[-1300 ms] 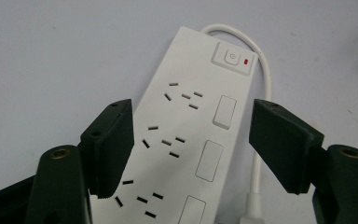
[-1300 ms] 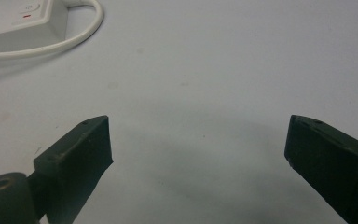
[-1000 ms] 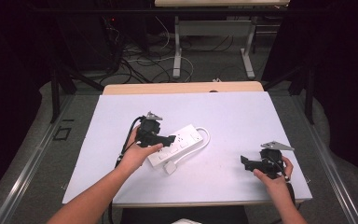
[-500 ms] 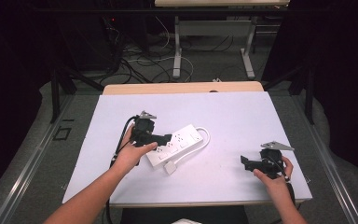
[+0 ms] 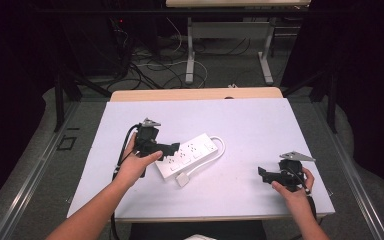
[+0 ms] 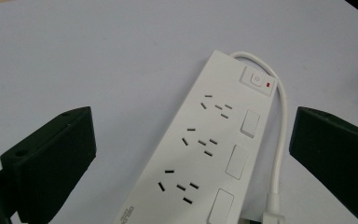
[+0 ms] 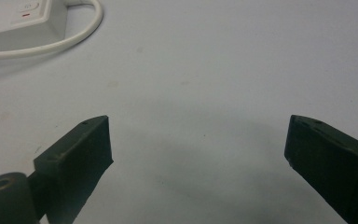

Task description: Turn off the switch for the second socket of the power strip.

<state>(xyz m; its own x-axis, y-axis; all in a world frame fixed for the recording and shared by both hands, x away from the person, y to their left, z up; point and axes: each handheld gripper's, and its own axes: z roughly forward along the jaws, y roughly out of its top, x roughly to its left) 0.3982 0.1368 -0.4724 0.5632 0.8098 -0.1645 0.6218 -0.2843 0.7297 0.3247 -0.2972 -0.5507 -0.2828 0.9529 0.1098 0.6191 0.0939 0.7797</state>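
Having been drawn back slightly, the left gripper (image 6: 186, 154) is being held wide over the power strip (image 5: 187, 155) at mid-table — a grasp looks imminent — while the right gripper (image 5: 270, 175), jaws wide, is being rested well apart.

Table top: a pale, matte white-lavender sheet (image 5: 260, 130) covers nearly the whole surface; a strip of light wood (image 5: 195, 94) shows along the far edge.
Floor: grey, with paler curved patches (image 5: 45, 97) at the left and right of the table.
Cables: a tangle of dark and white cables (image 5: 150, 60) lies on the floor beyond the table.
Far furniture: white metal legs (image 5: 190, 55) of another table stand behind, its light wooden top (image 5: 237, 3) at the upper edge.
Frame: dark bars (image 5: 58, 97) rise at both sides of the table.
Surroundings: black and unlit to left, right and rear.
Light: even, from above, soft shadows.
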